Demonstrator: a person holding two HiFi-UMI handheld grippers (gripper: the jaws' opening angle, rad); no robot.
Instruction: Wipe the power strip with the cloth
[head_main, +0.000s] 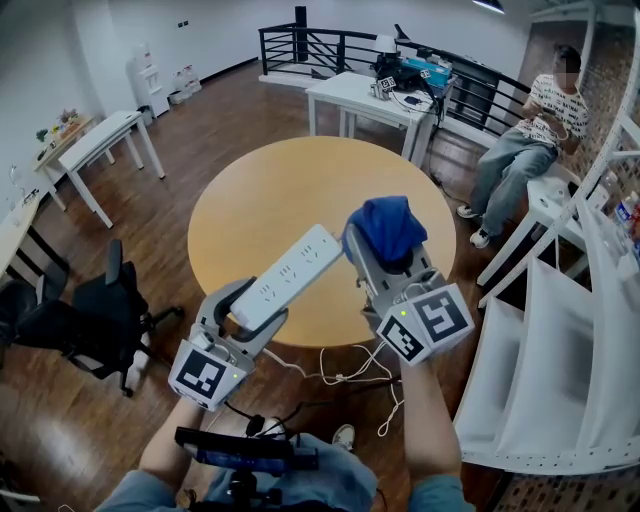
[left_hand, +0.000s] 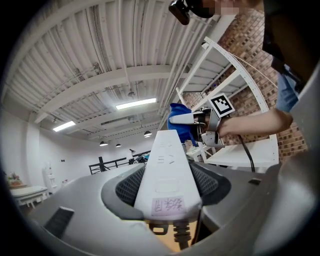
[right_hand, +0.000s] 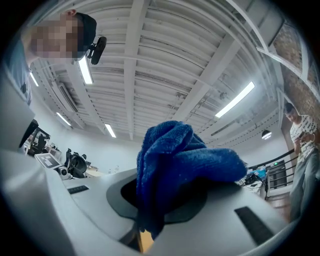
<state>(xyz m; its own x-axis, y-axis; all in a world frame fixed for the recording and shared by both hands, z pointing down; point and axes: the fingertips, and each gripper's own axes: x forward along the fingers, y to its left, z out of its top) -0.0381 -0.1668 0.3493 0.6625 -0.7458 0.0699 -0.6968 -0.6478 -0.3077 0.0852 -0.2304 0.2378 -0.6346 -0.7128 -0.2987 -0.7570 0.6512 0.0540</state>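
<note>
At mid-frame above the table (head_main: 262, 188), our left gripper (head_main: 254, 312) pinches the power strip (head_main: 291, 272), its long axis rising right toward the cloth (head_main: 388, 227) clamped in our right gripper (head_main: 388, 264), just beside its tip.

Power strip (head_main: 287, 277) is showing plain white, with a pale pinkish label (left_hand: 167, 204) near its cord end. Cloth (head_main: 388, 228) is showing deep blue. Left gripper (head_main: 255, 305) and right gripper (head_main: 385, 250) are showing grey, cubes (head_main: 207, 375) carrying black-and-white square markers. Round table (head_main: 300, 180) is showing light tan; floor (head_main: 90, 440) is showing dark brown planks.
</note>
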